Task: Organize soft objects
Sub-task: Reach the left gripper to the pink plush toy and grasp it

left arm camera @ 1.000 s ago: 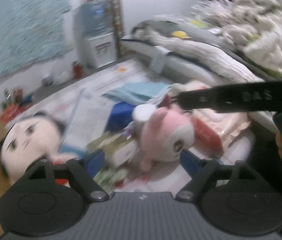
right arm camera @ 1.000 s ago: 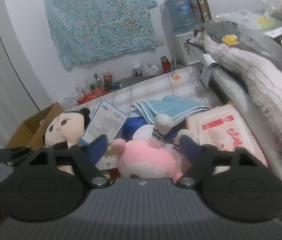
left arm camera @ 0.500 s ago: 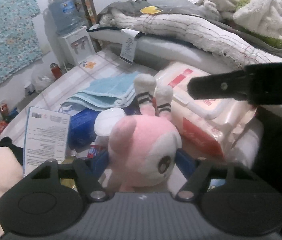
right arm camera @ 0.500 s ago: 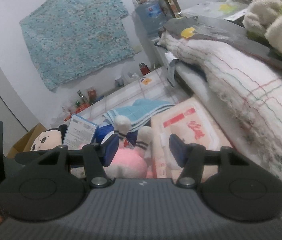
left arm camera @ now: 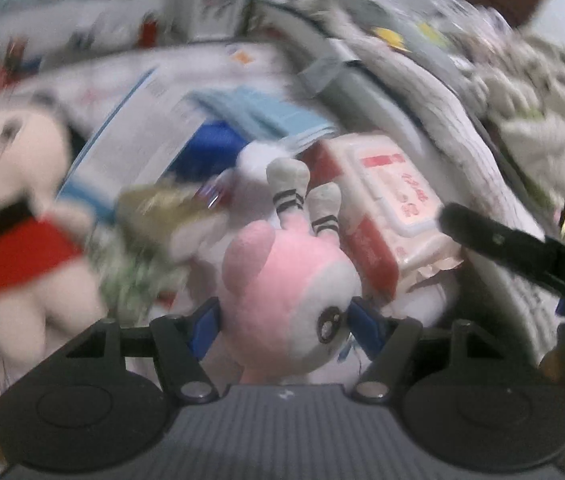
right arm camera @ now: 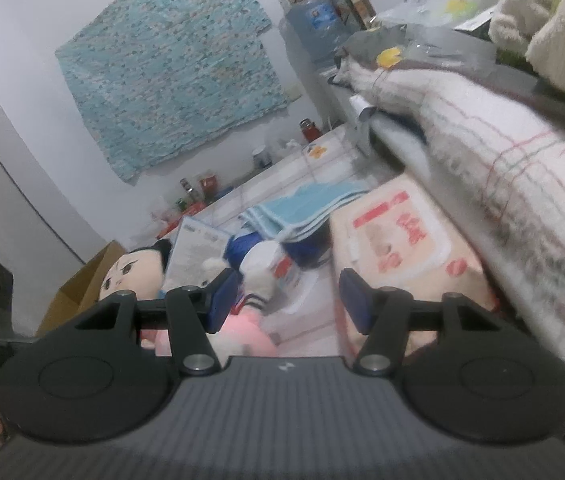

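Note:
My left gripper (left arm camera: 284, 322) is shut on a pink and white plush toy (left arm camera: 282, 288), which hangs head down with its striped feet up; the view is blurred by motion. A doll (left arm camera: 14, 216) with black hair and a red top lies at the left, and shows in the right wrist view (right arm camera: 132, 274). My right gripper (right arm camera: 288, 302) is open and empty, above the floor beside a pink packet (right arm camera: 402, 240). The pink plush (right arm camera: 238, 338) shows low behind its left finger.
A folded blue towel (right arm camera: 302, 206), a blue ball of yarn (right arm camera: 242, 246) and a paper sheet (right arm camera: 196, 246) lie on the tiled floor. A cardboard box (right arm camera: 82, 294) stands at the left. A bed with piled blankets (right arm camera: 502, 152) fills the right.
My left gripper has closed on the pink plush and swung left, bringing the doll into view. My right gripper has shifted right, toward the pink packet.

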A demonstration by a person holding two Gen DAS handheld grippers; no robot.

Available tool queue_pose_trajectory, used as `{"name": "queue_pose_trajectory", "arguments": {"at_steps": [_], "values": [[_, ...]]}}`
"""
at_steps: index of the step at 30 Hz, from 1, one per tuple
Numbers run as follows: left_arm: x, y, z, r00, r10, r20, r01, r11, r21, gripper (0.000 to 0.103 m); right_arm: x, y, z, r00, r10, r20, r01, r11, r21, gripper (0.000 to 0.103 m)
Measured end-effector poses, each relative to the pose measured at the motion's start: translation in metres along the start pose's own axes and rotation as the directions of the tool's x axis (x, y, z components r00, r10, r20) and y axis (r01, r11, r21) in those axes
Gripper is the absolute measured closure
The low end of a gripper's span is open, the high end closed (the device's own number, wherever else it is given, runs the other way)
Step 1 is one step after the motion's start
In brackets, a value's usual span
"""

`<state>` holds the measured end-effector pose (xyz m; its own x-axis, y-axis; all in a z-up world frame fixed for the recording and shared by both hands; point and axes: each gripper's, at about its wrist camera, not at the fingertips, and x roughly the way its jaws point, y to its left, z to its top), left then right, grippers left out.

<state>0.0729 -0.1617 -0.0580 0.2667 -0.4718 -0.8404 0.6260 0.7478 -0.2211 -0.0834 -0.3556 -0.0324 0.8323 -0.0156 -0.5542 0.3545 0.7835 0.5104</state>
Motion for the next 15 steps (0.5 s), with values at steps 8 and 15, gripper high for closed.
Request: {"name": "queue_pose_trajectory", "arguments": {"at_steps": [8, 15], "values": [[-0.013, 0.055, -0.036, 1.0, -0.019, -0.016, 0.014, 0.968, -0.252, 0.015, 0.007, 0.011, -0.013, 0.995, 0.054, -0.081, -0.051, 0.998, 0.033, 0.045], [-0.05, 0.034, -0.043, 0.983, 0.145, 0.112, -0.14, 0.988, -0.059, 0.006, 0.043, 0.025, -0.01, 0.98, 0.129, -0.149, -0.12, 0.991, 0.065, 0.045]]}}
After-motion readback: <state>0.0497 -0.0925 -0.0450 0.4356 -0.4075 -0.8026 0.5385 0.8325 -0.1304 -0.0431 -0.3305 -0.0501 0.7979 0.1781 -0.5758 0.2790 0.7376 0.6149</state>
